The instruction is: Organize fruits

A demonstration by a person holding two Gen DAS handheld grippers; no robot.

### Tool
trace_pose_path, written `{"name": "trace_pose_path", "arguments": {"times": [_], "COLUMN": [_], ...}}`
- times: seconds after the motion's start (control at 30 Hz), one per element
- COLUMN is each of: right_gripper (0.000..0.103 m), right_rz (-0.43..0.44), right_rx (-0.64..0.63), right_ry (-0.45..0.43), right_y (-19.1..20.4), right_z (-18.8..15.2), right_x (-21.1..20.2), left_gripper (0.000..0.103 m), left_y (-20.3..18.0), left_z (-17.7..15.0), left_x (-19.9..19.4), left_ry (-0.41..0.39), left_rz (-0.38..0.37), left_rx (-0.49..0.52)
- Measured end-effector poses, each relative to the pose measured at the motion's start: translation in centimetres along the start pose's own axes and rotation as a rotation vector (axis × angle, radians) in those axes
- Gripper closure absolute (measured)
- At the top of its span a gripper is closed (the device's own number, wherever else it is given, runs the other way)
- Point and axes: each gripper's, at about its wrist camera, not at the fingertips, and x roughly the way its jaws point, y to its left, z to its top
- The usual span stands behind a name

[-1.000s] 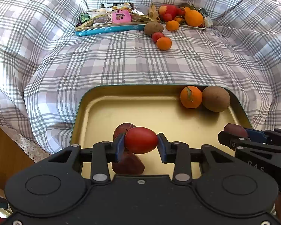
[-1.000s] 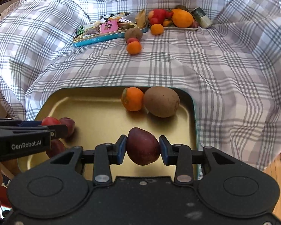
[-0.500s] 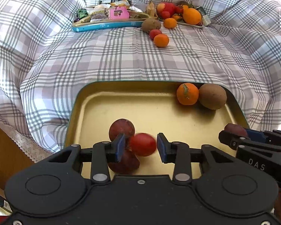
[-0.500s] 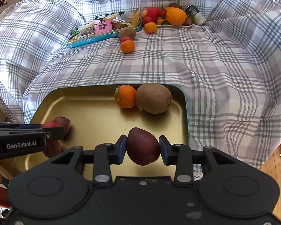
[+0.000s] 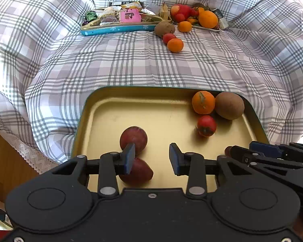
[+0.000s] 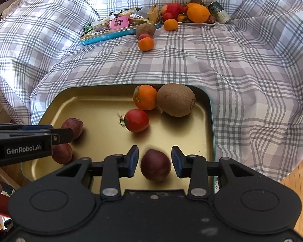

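A gold tray [image 5: 151, 89] [image 6: 111, 87] lies on the checked cloth right below both grippers. My left gripper [image 5: 152, 158] stands open and empty above two dark red plums [image 5: 133, 139]. A red tomato [image 5: 206, 126] [image 6: 136, 120] lies loose on the tray, next to an orange [image 6: 145, 97] and a brown kiwi [image 6: 175, 99]. My right gripper [image 6: 155, 161] is open a little. A dark plum [image 6: 155, 165] sits blurred and low between its pads, with a thin gap on each side.
At the back of the cloth are a blue tin of snacks [image 5: 115, 29], a plate heaped with fruit [image 6: 192, 23], a can [image 6: 220, 13] and loose fruit [image 5: 175, 44]. The cloth drops off to wooden floor [image 6: 301, 173] on the right.
The left gripper let go of the tomato, which rolled right across the tray to the orange. The right jaws have eased off the dark plum, which has sunk slightly.
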Motion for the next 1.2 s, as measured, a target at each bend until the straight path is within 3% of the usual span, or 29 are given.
{"name": "trace_pose_path", "arguments": {"times": [0.77,1.2], "right_gripper": [0.064,0.064], "right_rz": [0.002,-0.008], "right_rx": [0.026,0.056], "right_ry": [-0.022,-0.032], "right_y": [-0.4,-1.0], "right_z": [0.1,0.8], "right_x": [-0.7,-0.9], "left_gripper": [0.057,0.057], "left_y": [0.0,0.2], "left_z": [0.0,1.1], "left_x": [-0.1,0.4], "left_ry": [-0.002,-0.013], "left_rz": [0.023,0.087], "left_rx": [0.004,0.025]}}
